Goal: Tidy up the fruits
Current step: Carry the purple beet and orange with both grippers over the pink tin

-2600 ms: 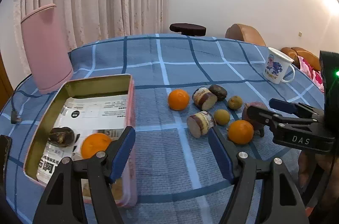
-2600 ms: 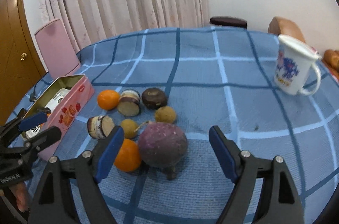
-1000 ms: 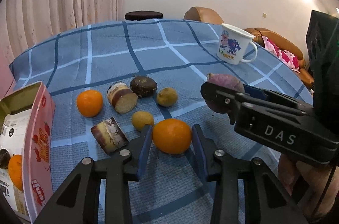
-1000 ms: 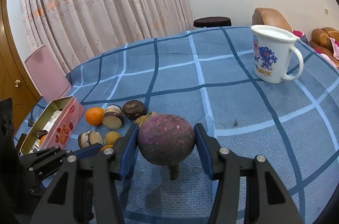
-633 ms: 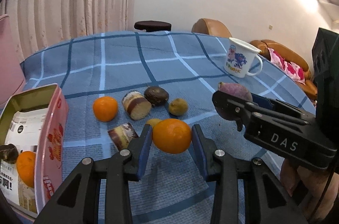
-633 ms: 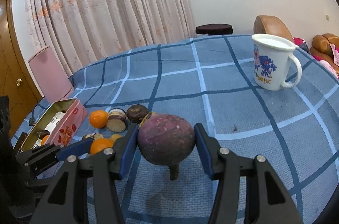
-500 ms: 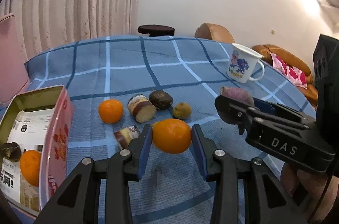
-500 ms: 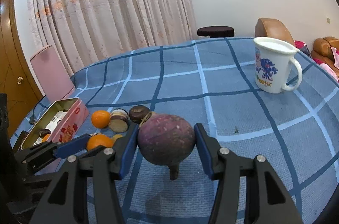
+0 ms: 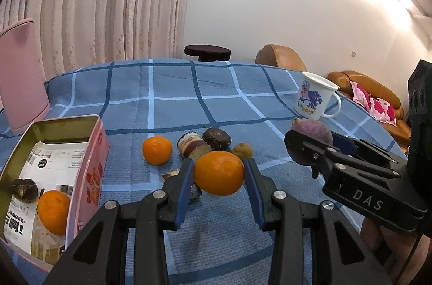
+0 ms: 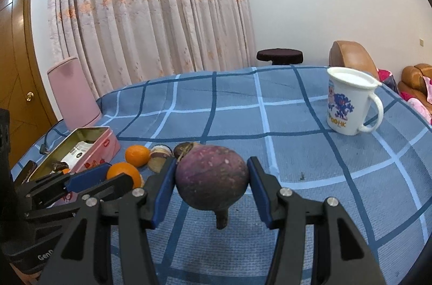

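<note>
Two loads hung gripped above the tablecloth (image 9: 172,85): the left gripper (image 9: 219,174) clenched an orange (image 9: 219,173) nearer the tin (image 9: 93,150) at the left edge, while the right gripper (image 10: 211,185) clasped the purple fruit (image 10: 212,177) farther off.

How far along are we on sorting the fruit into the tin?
Done: one orange and a dark fruit lie in the pink tin. In hand: left gripper holds an orange, right gripper a purple fruit. Left: another orange and several small pieces on the tablecloth.
</note>
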### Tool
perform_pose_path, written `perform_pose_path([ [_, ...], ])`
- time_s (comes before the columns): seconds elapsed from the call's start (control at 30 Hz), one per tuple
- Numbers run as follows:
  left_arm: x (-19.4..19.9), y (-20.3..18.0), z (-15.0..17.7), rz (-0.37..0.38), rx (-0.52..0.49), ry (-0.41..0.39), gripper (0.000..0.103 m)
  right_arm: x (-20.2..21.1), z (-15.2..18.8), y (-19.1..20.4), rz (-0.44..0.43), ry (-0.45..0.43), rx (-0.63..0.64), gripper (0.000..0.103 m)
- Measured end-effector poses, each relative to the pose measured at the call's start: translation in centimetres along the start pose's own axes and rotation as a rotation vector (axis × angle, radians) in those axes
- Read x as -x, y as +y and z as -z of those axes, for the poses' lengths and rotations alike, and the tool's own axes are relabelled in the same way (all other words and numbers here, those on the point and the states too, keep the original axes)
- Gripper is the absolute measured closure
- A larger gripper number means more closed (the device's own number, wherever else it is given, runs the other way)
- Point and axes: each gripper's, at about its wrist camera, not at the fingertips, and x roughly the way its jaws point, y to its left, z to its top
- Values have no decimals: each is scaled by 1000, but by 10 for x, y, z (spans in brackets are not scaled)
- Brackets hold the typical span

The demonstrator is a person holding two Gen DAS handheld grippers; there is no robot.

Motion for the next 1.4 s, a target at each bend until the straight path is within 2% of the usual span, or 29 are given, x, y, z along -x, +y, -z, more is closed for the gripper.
perform_pose_path([
  [0.37,11,3,2,-18,1,-49,63,10,1,11,13,-58,56,47],
  [0.57,19,13,2,-45,0,-63,63,7,1,22,4,-52,85,47],
  [0.83,31,45,-2,-89,42,-74,63,-9,-3,58,-60,-16,141,47],
  [1.4,65,123,-8,-285,121,-92,63,-33,-40,162,-255,-39,272,47],
])
